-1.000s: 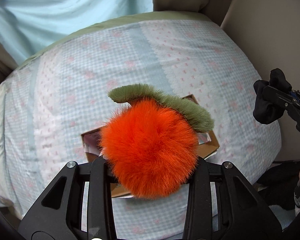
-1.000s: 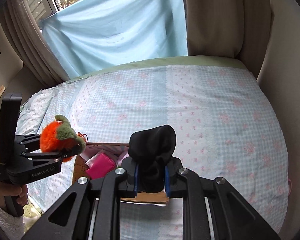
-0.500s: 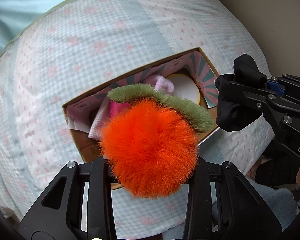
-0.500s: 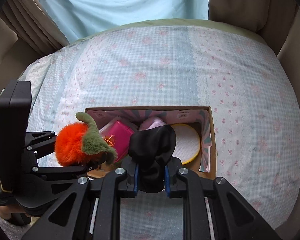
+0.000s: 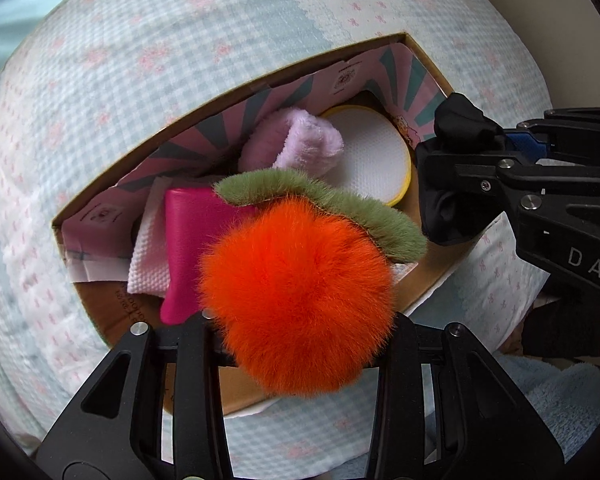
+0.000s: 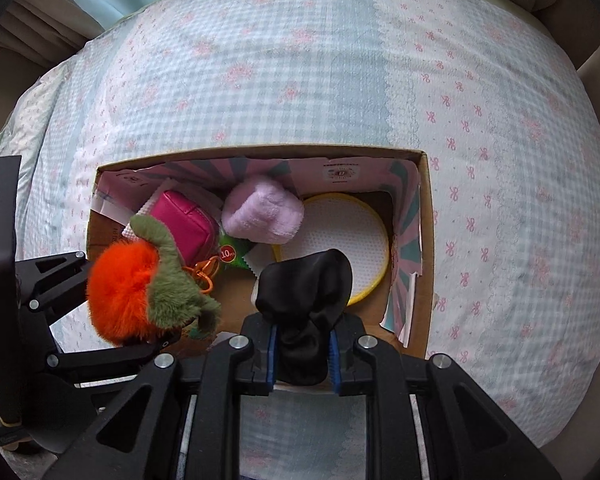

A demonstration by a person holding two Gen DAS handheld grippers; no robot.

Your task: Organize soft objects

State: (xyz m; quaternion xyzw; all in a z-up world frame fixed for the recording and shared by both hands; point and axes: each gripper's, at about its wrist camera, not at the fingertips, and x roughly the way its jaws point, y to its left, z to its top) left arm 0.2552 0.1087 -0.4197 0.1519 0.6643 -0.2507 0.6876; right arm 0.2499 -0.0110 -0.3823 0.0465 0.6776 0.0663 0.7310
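Both tongs have come down over the box [image 6: 426, 240]. The left tongs [image 5: 300, 320], just loosening, pinch the orange pompom [image 5: 296, 300]; the right tongs [image 6: 302, 354] pinch the black cloth [image 6: 306, 312]. Release seems next.

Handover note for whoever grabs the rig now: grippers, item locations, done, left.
Left gripper: jaws just opening, orange pom-pom between them, over the cardboard box.
Right gripper: shut on black cloth, above the box's near edge.
In box: pink pouch, lilac towel, yellow-rimmed disc.
Left: drop both items in.
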